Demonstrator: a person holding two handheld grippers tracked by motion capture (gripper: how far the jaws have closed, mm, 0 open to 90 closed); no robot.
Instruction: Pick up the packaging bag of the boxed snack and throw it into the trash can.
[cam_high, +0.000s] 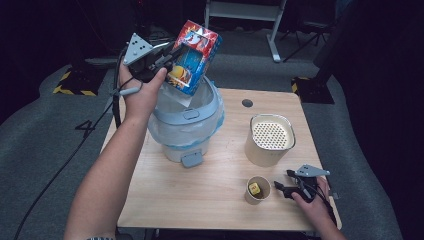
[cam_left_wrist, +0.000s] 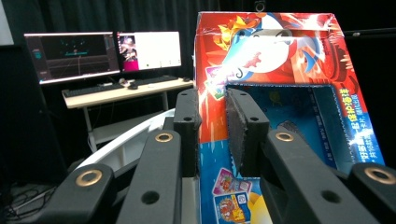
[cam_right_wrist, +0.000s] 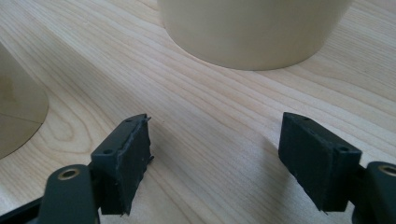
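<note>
dark curtains and grey carpet ring a small wooden desk, with two lit monitors glowing on a bench against the far wall. over the desk's left half the left gripper is raised, its fingers pinching the front wall of a red and blue snack box at the edge of its cut-out window (one finger outside, the other inside the opening). the box hangs tilted in the air just above the open mouth of a pale bin lined with a clear bag, not touching the rim as far as i can tell. to the right stands a cream container with a perforated insert, and nearer the person a paper cup with a small yellow item inside. the right gripper rests low on the desk just beside that cup, its fingers spread wide apart over bare wood and holding nothing.
</note>
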